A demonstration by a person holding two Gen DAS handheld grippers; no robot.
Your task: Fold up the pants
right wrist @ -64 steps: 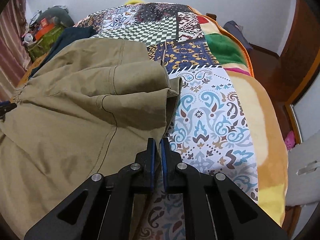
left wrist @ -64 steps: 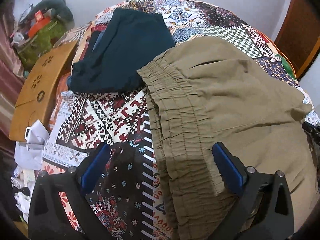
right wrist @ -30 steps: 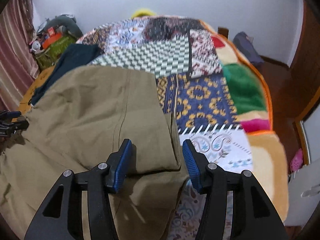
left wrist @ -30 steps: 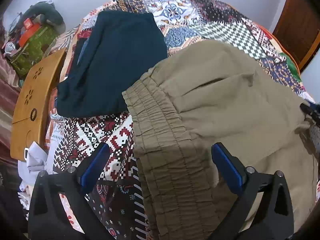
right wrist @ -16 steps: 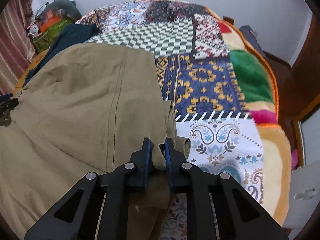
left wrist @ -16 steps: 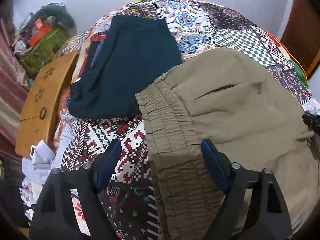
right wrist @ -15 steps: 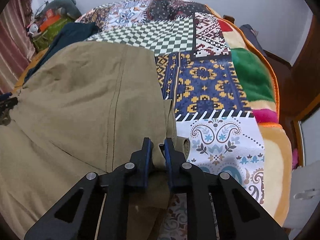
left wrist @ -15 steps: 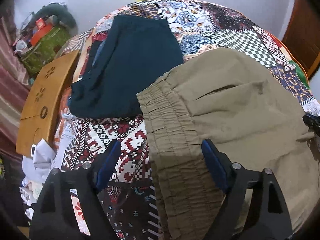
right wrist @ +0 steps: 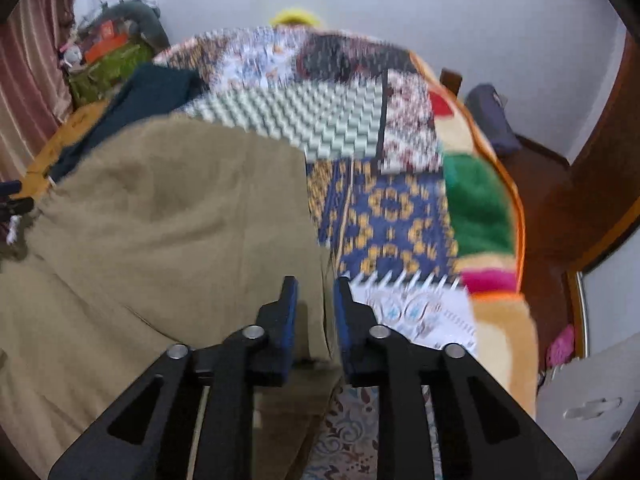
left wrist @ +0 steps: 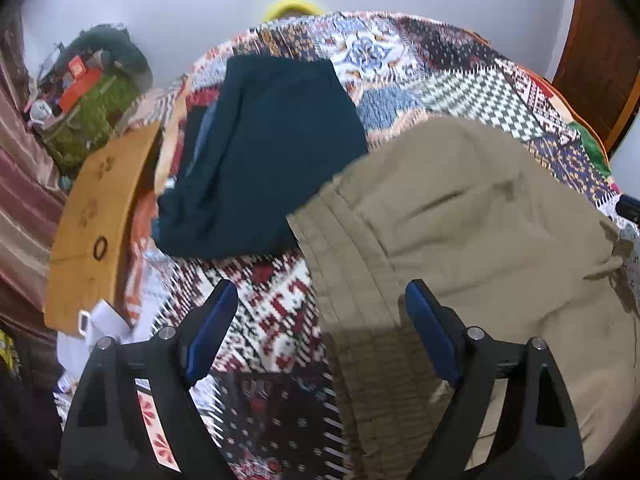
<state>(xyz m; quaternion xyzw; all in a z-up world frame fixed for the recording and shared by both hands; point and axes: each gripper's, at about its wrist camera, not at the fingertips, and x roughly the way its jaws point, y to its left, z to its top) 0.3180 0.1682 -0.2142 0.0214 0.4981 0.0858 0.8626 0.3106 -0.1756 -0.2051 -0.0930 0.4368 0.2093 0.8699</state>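
Khaki pants [left wrist: 472,240] lie folded on the patchwork bedspread, elastic waistband toward the left. My left gripper [left wrist: 320,328] is open above the waistband edge, its right finger over the khaki cloth and its left finger over the bedspread. In the right wrist view the pants [right wrist: 168,220] fill the left half. My right gripper [right wrist: 316,300] is open by a narrow gap, with the pants' right edge between its blue pads. This view is blurred by motion.
Folded dark navy pants [left wrist: 260,152] lie on the bedspread [left wrist: 460,88] behind the khaki ones. A wooden board [left wrist: 96,220] and a green bag with clutter [left wrist: 88,112] are at the left. A brown door [right wrist: 592,184] stands at the right.
My right gripper was shut on the pants' edge half a second ago; its jaws have now parted and it has lifted. My left gripper stayed open and rose back slightly.
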